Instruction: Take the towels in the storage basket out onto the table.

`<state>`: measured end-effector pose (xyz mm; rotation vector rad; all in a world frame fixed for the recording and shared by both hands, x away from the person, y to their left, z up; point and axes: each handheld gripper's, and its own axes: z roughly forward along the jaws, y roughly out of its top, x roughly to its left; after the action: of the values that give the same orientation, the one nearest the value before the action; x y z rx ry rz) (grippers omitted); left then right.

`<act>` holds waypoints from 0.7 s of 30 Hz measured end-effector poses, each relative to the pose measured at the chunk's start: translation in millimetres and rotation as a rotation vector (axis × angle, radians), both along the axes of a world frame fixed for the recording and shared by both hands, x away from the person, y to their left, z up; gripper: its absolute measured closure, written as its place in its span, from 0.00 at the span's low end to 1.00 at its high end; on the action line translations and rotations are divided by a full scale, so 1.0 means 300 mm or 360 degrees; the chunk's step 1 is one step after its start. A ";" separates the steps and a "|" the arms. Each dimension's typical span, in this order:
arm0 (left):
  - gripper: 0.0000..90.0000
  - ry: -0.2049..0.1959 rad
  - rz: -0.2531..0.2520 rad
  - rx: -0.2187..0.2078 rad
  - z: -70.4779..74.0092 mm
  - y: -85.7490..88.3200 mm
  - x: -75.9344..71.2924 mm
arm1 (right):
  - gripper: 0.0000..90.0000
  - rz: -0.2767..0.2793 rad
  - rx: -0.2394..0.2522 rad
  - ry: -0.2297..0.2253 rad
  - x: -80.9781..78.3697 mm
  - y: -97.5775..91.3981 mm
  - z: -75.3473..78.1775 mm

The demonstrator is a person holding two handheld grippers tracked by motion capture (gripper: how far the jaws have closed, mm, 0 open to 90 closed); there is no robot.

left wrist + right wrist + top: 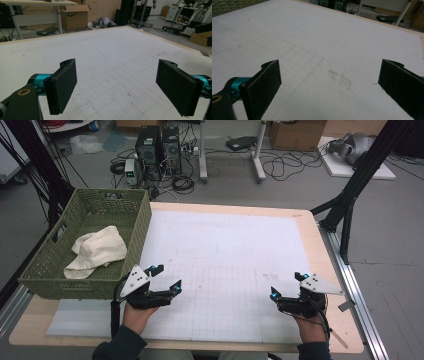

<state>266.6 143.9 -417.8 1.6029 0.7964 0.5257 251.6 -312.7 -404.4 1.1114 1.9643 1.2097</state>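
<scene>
The cream cloth (96, 251) lies crumpled inside the green woven basket (135, 227), which sits on the worktop's (320, 255) far left corner. The left gripper (167, 278) hovers just beside the basket's near right corner, its fingers (62, 88) wide apart with nothing between them. The right gripper (287, 285) is well away from the basket, at the worktop's near right, its fingers (263, 87) likewise spread and empty. Nothing stands between either gripper and the basket. A white gridded mat (225, 265) with faint pencil outlines and a dark smudge (339, 77) covers most of the worktop. Beyond the basket, on the grey floor, stand two computer towers (159, 147) amid tangled cables, with cardboard boxes (297, 134) farther right.
</scene>
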 end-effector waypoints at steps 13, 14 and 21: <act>0.20 -0.0015 -0.0009 -0.0009 0.012 0.005 -0.014 | 0.04 0.0012 0.0017 0.0011 0.001 0.005 -0.001; 0.20 -0.0019 -0.0014 -0.0010 0.015 0.005 -0.019 | 0.04 0.0020 0.0016 0.0010 -0.003 0.011 0.003; 0.20 -0.0008 -0.0030 0.0008 0.018 0.004 -0.025 | 0.04 0.0038 0.0009 0.0006 0.000 0.028 0.007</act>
<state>259.1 144.9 -412.4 1.6118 0.7759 0.5188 251.7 -304.3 -402.4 1.0972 1.9832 1.2273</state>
